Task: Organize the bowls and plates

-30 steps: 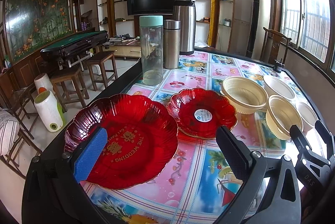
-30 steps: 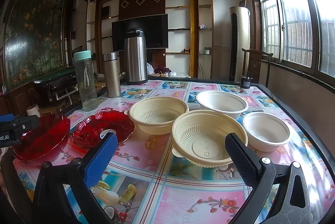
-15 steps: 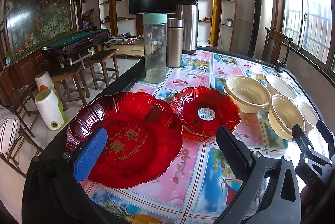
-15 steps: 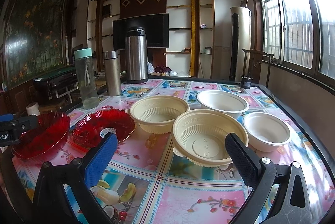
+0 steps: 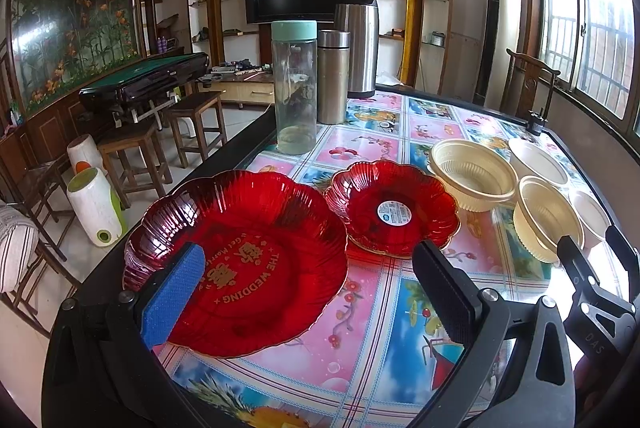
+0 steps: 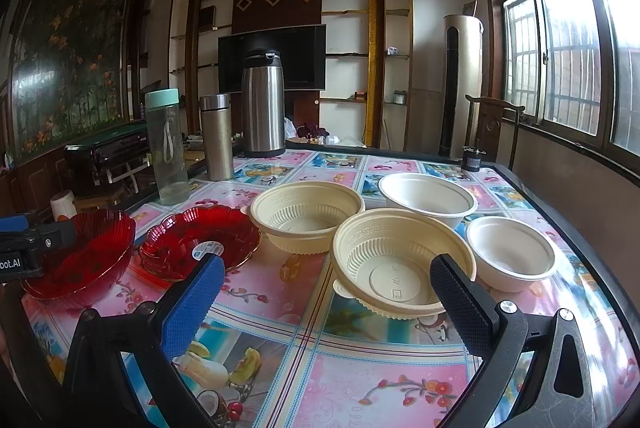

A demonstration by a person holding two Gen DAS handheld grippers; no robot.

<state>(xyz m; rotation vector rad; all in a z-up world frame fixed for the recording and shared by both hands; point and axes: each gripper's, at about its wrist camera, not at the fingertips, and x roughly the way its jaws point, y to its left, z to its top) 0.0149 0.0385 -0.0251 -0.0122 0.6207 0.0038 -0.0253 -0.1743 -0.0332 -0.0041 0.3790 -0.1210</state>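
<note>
A large red flower-shaped plate (image 5: 240,268) lies at the table's near left, with a smaller red plate (image 5: 392,208) to its right. My left gripper (image 5: 308,292) is open and low over the large plate's near side, its blue pad (image 5: 172,300) covering part of the rim. Two cream ribbed bowls (image 6: 400,264) (image 6: 308,216) and two white bowls (image 6: 428,196) (image 6: 512,252) stand apart on the right half. My right gripper (image 6: 328,292) is open in front of the nearer cream bowl and holds nothing. Both red plates (image 6: 200,240) (image 6: 84,256) also show in the right wrist view.
A clear bottle with a green cap (image 5: 294,88), a steel flask (image 5: 332,76) and a tall steel jug (image 5: 360,40) stand at the table's far left. The black table edge (image 5: 224,164) drops to a floor with wooden stools (image 5: 196,124). A wooden chair (image 6: 492,128) stands by the window.
The left wrist view has shifted slightly, so the plates and bottle sit a little further right. The right gripper has hardly moved. Both grippers stay open.
</note>
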